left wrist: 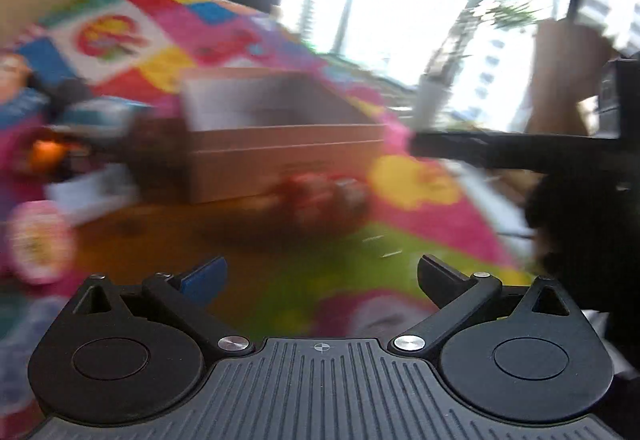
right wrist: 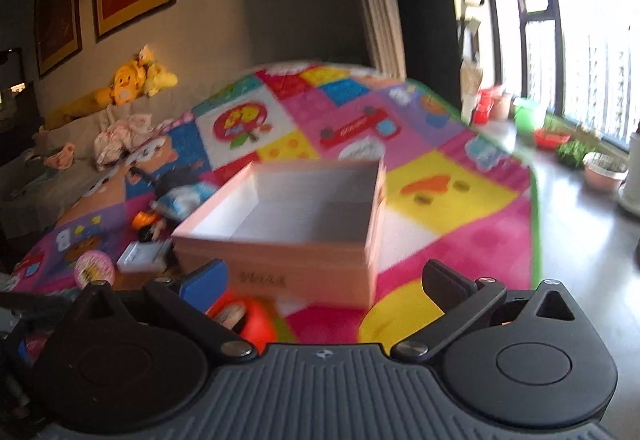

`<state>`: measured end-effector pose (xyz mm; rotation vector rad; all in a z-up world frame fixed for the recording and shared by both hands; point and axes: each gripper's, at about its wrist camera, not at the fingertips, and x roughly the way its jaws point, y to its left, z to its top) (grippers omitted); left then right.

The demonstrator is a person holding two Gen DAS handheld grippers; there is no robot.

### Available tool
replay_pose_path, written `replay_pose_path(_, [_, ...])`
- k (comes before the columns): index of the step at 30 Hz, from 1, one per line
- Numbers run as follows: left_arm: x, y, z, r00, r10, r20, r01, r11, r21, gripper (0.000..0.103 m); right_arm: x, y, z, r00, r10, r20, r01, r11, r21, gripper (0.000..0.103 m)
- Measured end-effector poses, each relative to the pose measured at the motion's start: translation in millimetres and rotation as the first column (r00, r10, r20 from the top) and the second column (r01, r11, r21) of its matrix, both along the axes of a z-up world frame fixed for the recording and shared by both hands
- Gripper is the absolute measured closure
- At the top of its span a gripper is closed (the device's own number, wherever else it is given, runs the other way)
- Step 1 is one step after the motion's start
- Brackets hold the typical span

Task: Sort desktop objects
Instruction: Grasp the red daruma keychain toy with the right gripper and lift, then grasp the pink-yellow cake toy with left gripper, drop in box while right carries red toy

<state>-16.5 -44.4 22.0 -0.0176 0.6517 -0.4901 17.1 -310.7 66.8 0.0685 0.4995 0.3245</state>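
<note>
Left wrist view first, v. blurred: the left gripper [left wrist: 320, 280] hangs w/ jaws spread wide, nothing btwn them, above the colourful play mat [left wrist: 420, 208]. At 12 o'clock from it sits the open cardboard box [left wrist: 280, 144], and just at the box's near wall, abt 12–1 o'clock, a reddish-brown blob of a thing [left wrist: 324, 200] lies on the mat; too smeared to name. At 9–10 o'clock there's a clutter of small items [left wrist: 60, 144], incl. sth orange, none sharp enough to ID. At 3 o'clock a dark shape, prob. the other gripper's body, crosses the frame edge. Right wrist view, clearer: the right gripper [right wrist: 324, 280] is likewise released, fingers apart & empty. The box [right wrist: 296, 216] is at 12 o'clock, upright, white inside, looks empty as far as I can see. A red-orange object [right wrist: 250, 318] lies right below the jaws at 7 o'clock, near the box's front wall. More bits at 9–10 o'clock: a round pink item [right wrist: 94, 270], a white flat packet [right wrist: 140, 256], other pieces beyond. Judging by this, sorting has barely begun: the pick-up step is in hand. Next move wld call for lowering onto the red-orange piece, closing on it, then lifting over the box rim.
</note>
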Motion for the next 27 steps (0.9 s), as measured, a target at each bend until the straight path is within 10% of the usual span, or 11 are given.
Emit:
replay_pose_path(4, [-6.8, 25.0, -0.8, 0.981, 0.175, 0.084, -0.183, 0.979, 0.087, 0.0, 0.1, 27.9, -20.5, 0.997, 0.062, -0.054, -0.065, 0.996, -0.061, 0.0])
replay_pose_path(9, [1.3, 65.2, 10.7, 0.902, 0.408, 0.144, -0.425, 0.896, 0.125, 0.0, 11.8, 72.1, -38.0, 0.996, 0.051, -0.077, -0.061, 0.989, -0.134, 0.0])
replay_pose_path(16, [8.3, 79.9, 9.9, 0.887, 0.443, 0.128, -0.459, 0.878, 0.139, 0.0, 40.8, 106.4, -55.2, 0.984, -0.035, -0.175, 0.009, 0.989, -0.146, 0.001])
replay_pose_path(24, [33.5, 89.9, -2.6, 0.87, 0.482, 0.1, -0.492, 0.861, 0.13, 0.0, 29.5, 90.9, -54.6, 0.984, 0.021, -0.179, -0.047, 0.989, -0.143, 0.051])
replay_pose_path(27, [47.4, 97.1, -5.8, 0.858, 0.51, 0.069, -0.514, 0.849, 0.124, 0.0, 16.5, 85.8, -52.9, 0.983, 0.07, -0.168, -0.099, 0.981, -0.166, 0.052])
